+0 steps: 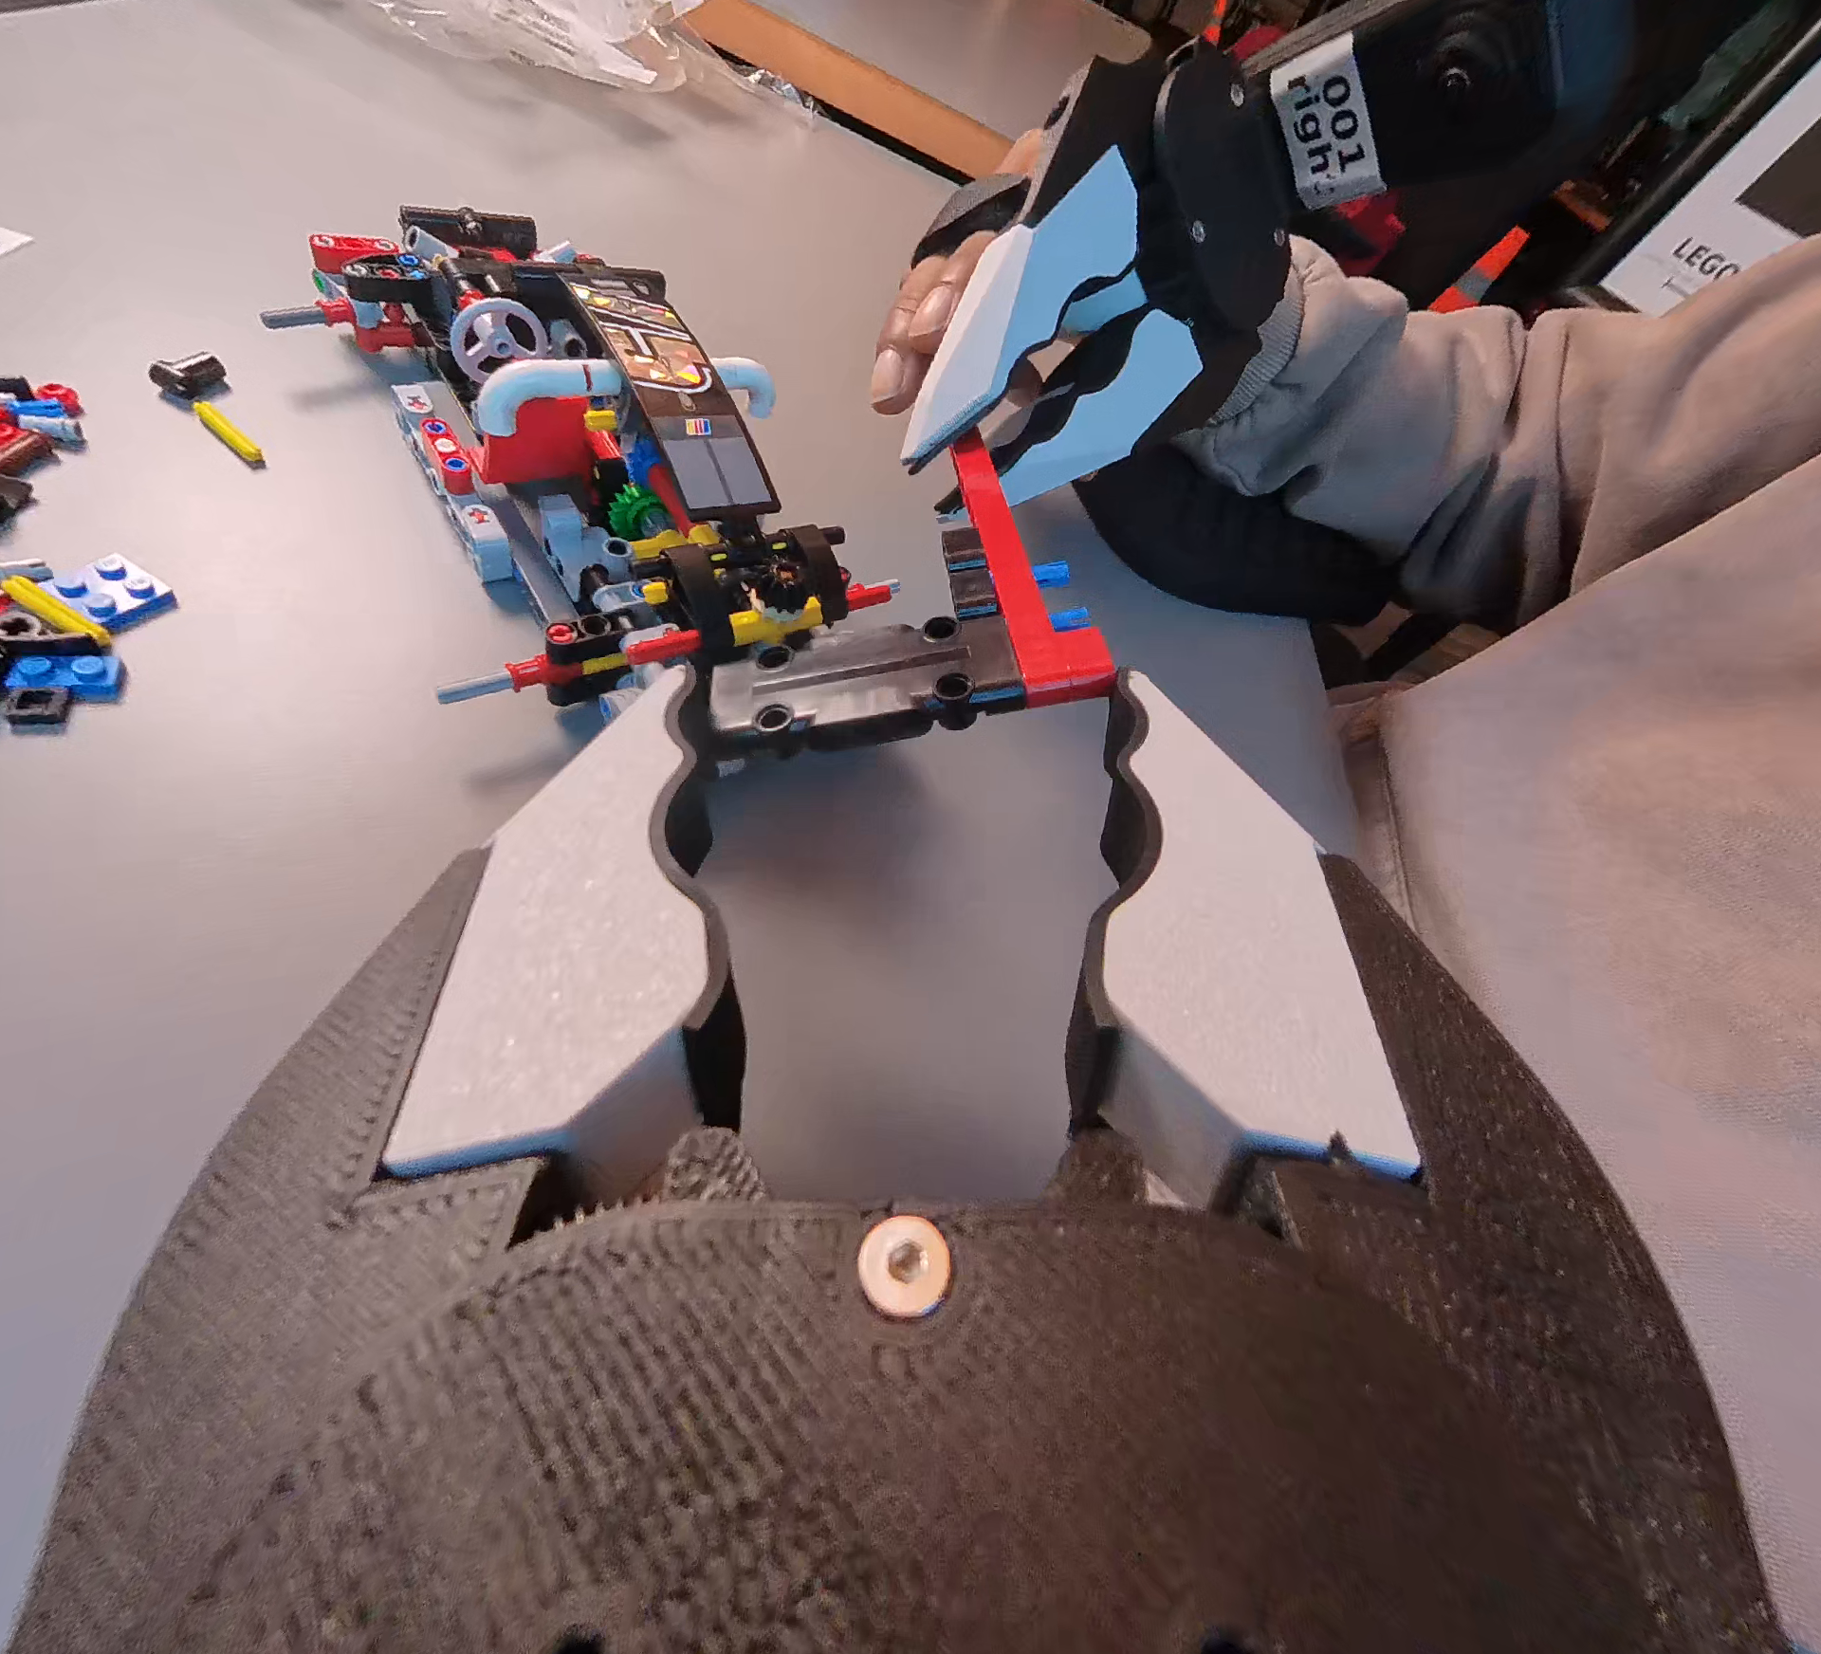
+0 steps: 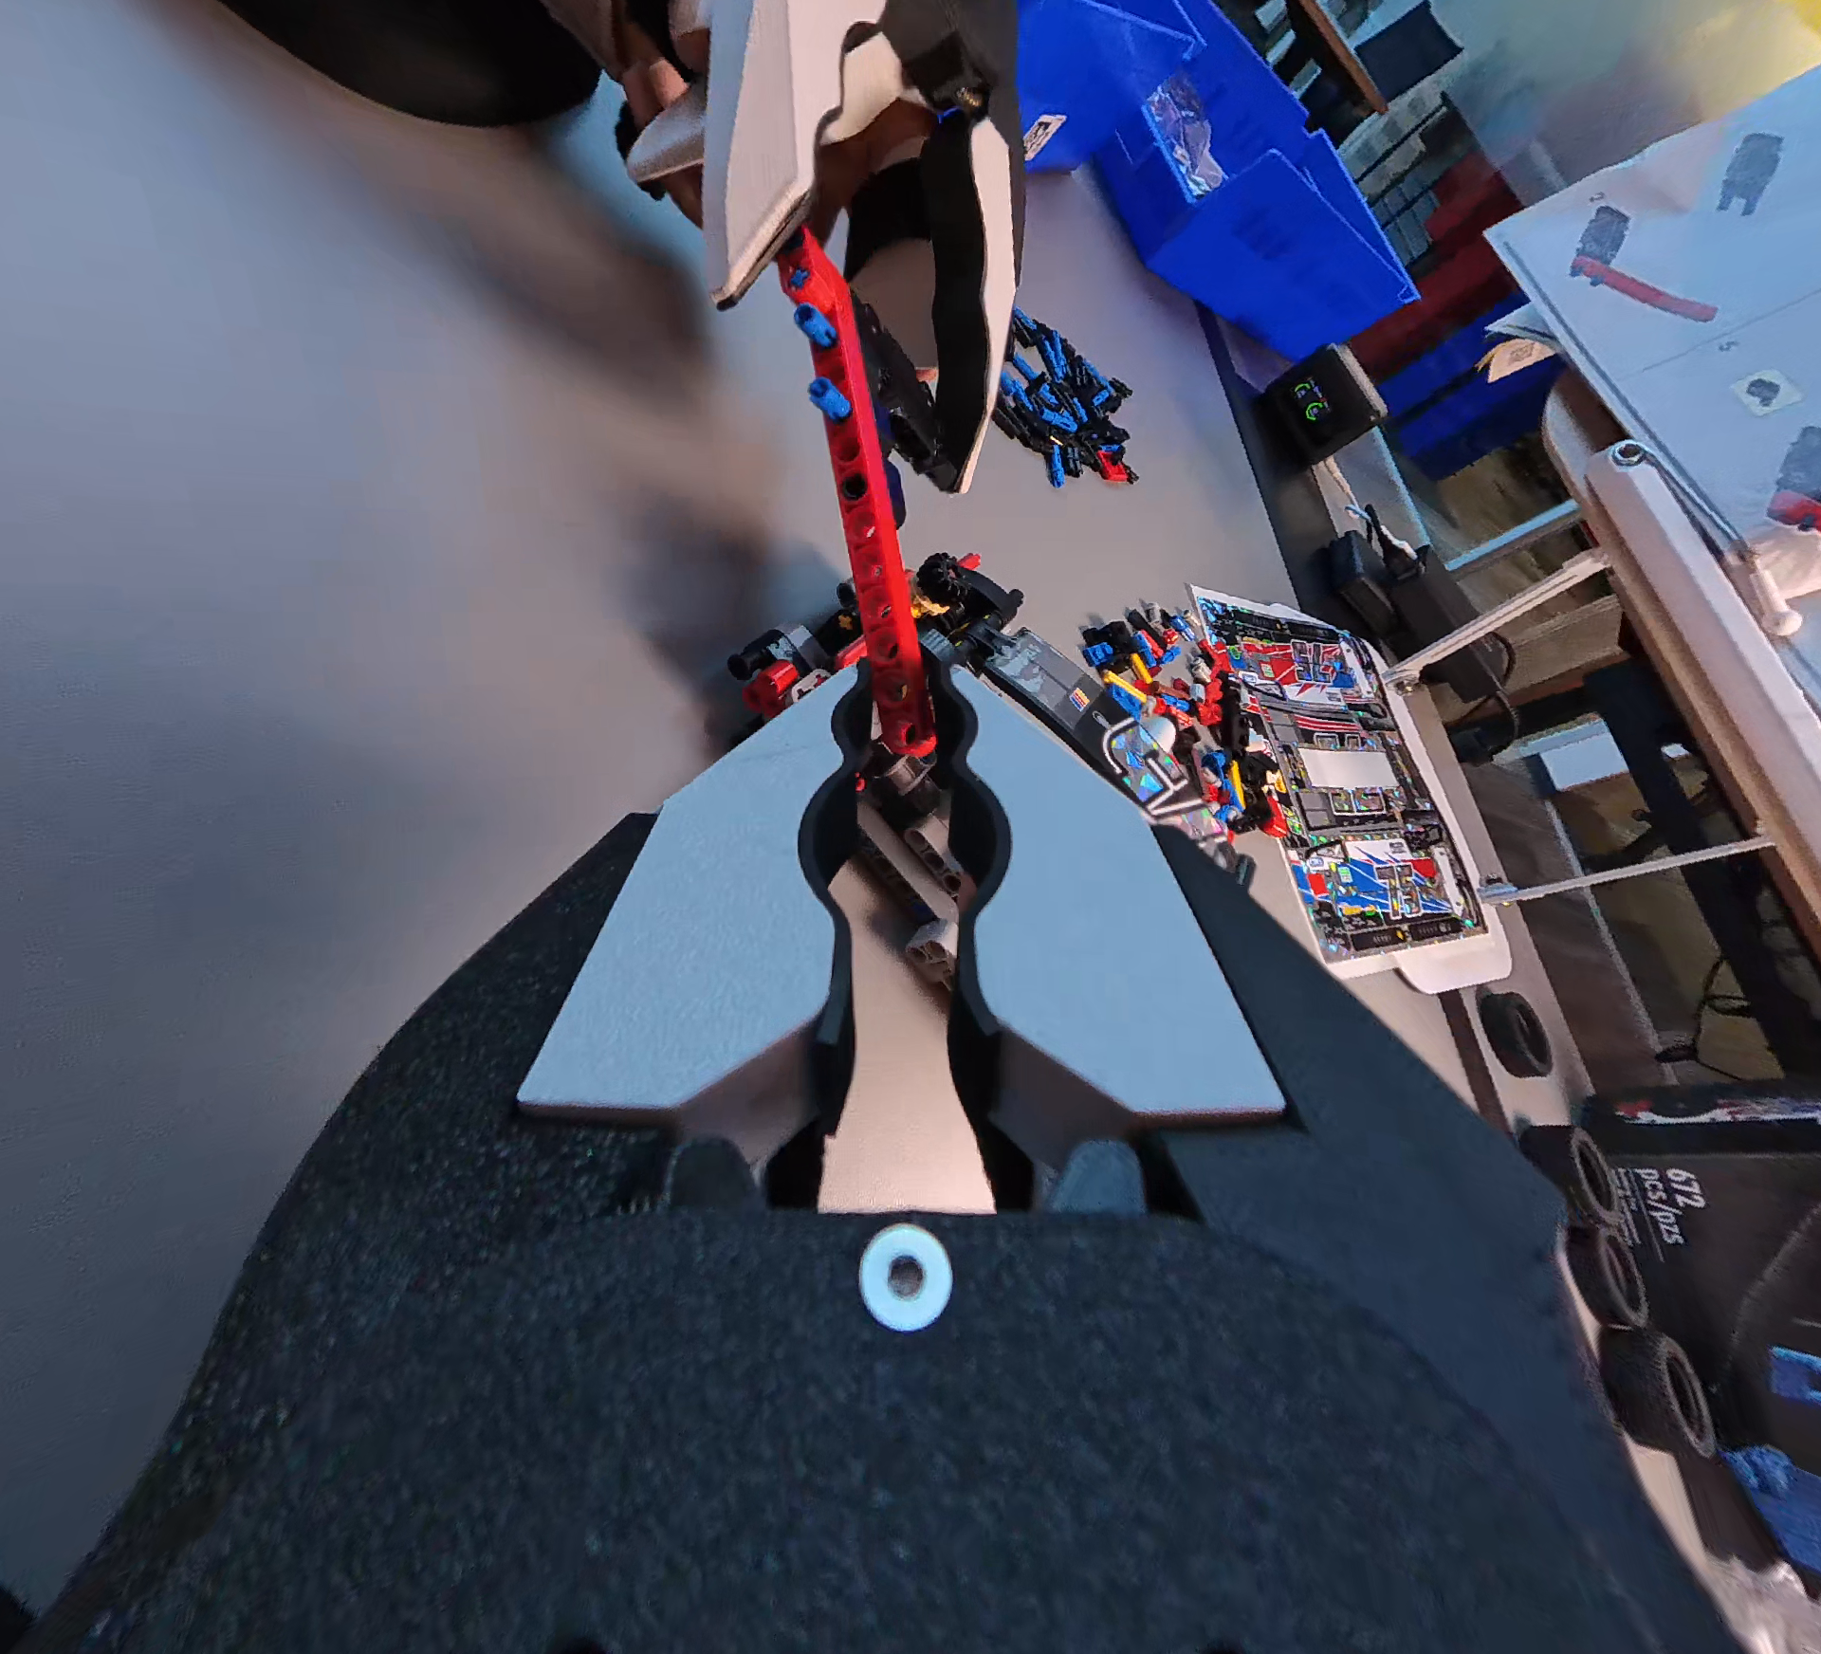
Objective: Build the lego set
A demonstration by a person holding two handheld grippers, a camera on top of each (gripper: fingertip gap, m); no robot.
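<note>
We hold a sub-assembly aloft between both grippers: our left gripper (image 1: pixel 902 700) spans its black panel (image 1: pixel 857 688), our right gripper (image 2: pixel 902 720) pinches the red beam (image 2: pixel 867 513). Next, we judge, it joins the car chassis (image 1: pixel 591 464) on the bench (image 1: pixel 246 129), pins aligned.

Red beam (image 1: pixel 1007 567) with blue pins (image 2: pixel 816 321). Black panel (image 1: pixel 847 688). Grey fingers (image 1: pixel 581 897), black inner pads. Grey worktop (image 1: pixel 246 818). Blue bins (image 2: pixel 1232 158). Sticker sheet (image 2: pixel 1350 809) red, blue, black, holographic.

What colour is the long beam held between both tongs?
Red beam, with blue pins; clearest in the right wrist view.
</note>
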